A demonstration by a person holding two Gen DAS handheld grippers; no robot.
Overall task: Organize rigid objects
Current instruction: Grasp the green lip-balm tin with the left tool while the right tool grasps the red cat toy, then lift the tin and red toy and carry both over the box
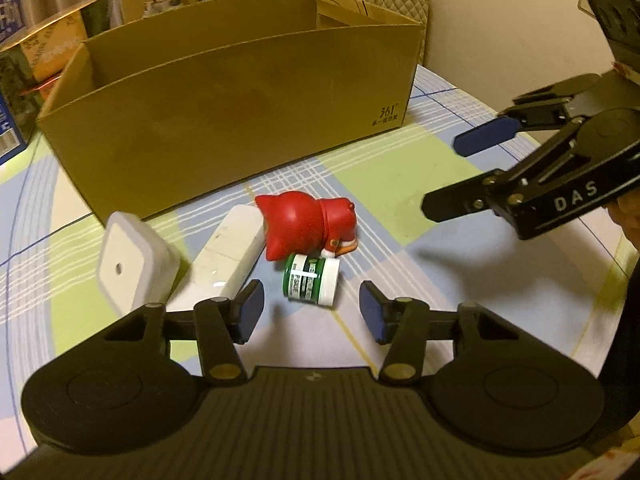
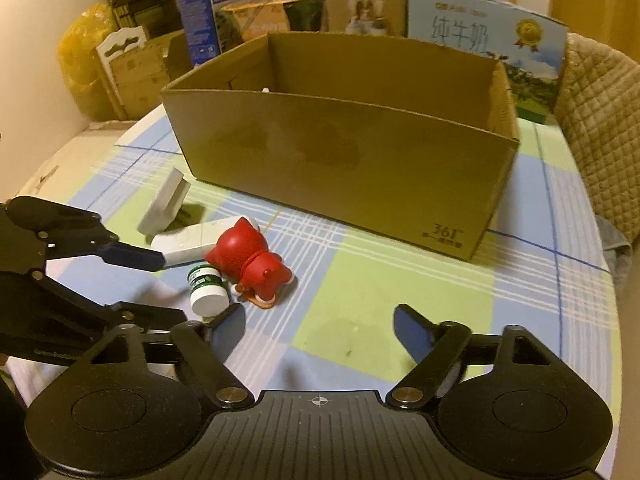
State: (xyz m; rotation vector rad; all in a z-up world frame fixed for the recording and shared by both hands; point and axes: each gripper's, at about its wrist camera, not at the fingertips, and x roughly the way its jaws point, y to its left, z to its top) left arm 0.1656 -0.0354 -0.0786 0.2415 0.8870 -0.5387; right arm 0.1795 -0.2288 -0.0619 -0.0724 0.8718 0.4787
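4 small hard things lie close together on a round table (image 1: 460, 264) with a smooth blue, green and white check cloth: a shiny red toy cat (image 1: 306, 222) on its side, a little round green jar (image 1: 311, 280) with a white lid touching the cat, a long white block (image 1: 230, 262) and a flat white square piece (image 1: 134, 266) with round corners, tipped up on its edge. Just behind them sits a big brown cardboard box (image 1: 240, 120) with plain flat walls and an open top. The left gripper (image 1: 311, 314) is part way open, its blue pads on each side of the jar but not touching it. The right gripper (image 2: 318, 330) is open wider and holds nothing, with its left pad right by the jar lid
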